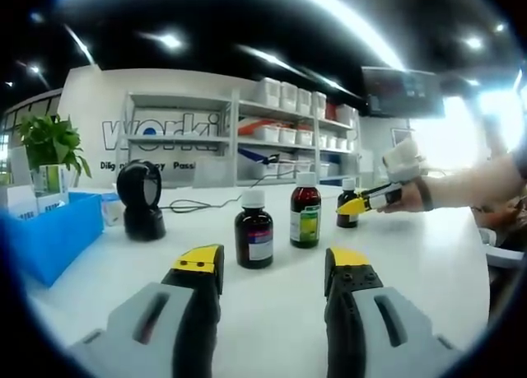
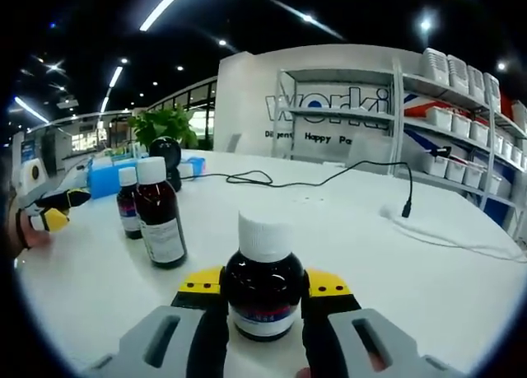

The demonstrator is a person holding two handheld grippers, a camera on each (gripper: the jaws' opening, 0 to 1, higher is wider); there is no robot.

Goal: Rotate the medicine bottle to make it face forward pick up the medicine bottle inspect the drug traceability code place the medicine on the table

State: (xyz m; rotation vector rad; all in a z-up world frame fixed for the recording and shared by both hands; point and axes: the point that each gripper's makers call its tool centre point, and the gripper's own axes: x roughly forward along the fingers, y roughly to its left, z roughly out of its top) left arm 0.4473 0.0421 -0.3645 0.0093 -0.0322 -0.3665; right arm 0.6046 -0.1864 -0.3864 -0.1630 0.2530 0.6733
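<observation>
Jaws of the left gripper stand apart over the white table in the left gripper view, with nothing between them. Just ahead of the gap stands a dark brown medicine bottle with a white cap, upright and clear of both tips. Beside it, slightly farther off, is a second brown bottle with a green label. A third, smaller brown bottle stands farther back, where the right gripper reaches in from the right with its yellow tip against the bottle. A black barcode scanner stands to the left, with a blue bin nearer the edge and a potted plant behind.

In the right gripper view, the right gripper is clamped on that small medicine bottle, which stands upright between the yellow-tipped jaws, white cap up. Two more brown bottles stand side by side to the left, well apart from the jaws. The left gripper shows at the left edge. A black cable trails across the table behind, and white shelving lines the back wall.
</observation>
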